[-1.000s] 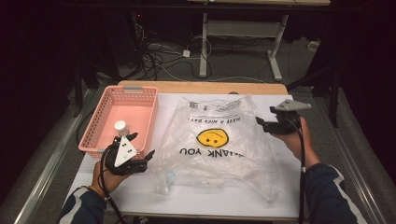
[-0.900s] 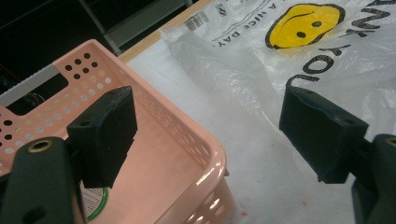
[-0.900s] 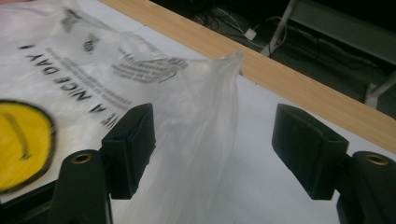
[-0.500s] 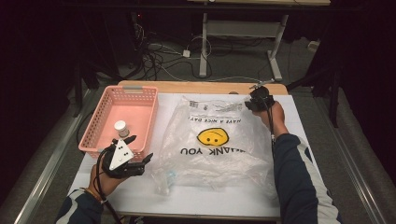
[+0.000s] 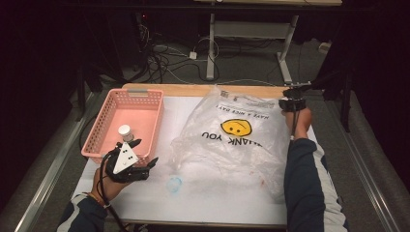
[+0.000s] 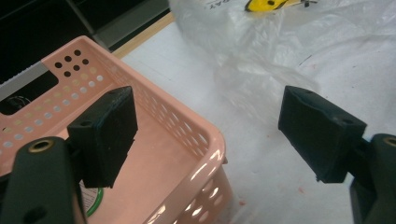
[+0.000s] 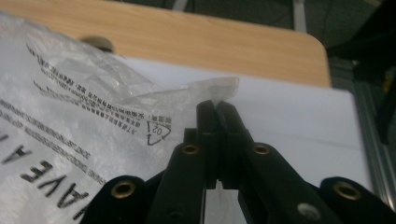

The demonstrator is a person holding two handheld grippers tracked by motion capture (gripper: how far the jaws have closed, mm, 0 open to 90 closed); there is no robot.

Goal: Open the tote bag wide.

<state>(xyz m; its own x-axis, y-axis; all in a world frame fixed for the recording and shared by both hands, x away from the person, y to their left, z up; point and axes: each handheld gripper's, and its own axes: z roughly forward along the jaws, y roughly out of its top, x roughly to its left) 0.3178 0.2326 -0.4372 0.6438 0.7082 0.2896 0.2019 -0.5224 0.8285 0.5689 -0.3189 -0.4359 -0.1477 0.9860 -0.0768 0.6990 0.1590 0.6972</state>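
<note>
The clear bag (image 5: 237, 140) with a yellow smiley lies spread on the white table (image 5: 193, 198), right of the pink basket (image 5: 145, 104). The right gripper (image 7: 217, 109) pinches the bag's far right corner, jaws closed on the plastic. The left gripper (image 6: 205, 130) hovers over the basket's near right corner, jaws wide apart. A small bottle (image 5: 125, 132) stands in the basket.

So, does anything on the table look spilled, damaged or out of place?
Small reddish specks mark the white table cover near the plastic bag, and a small clear round piece lies loose beside the bag; I cannot tell what it is. Nothing looks damaged.
</note>
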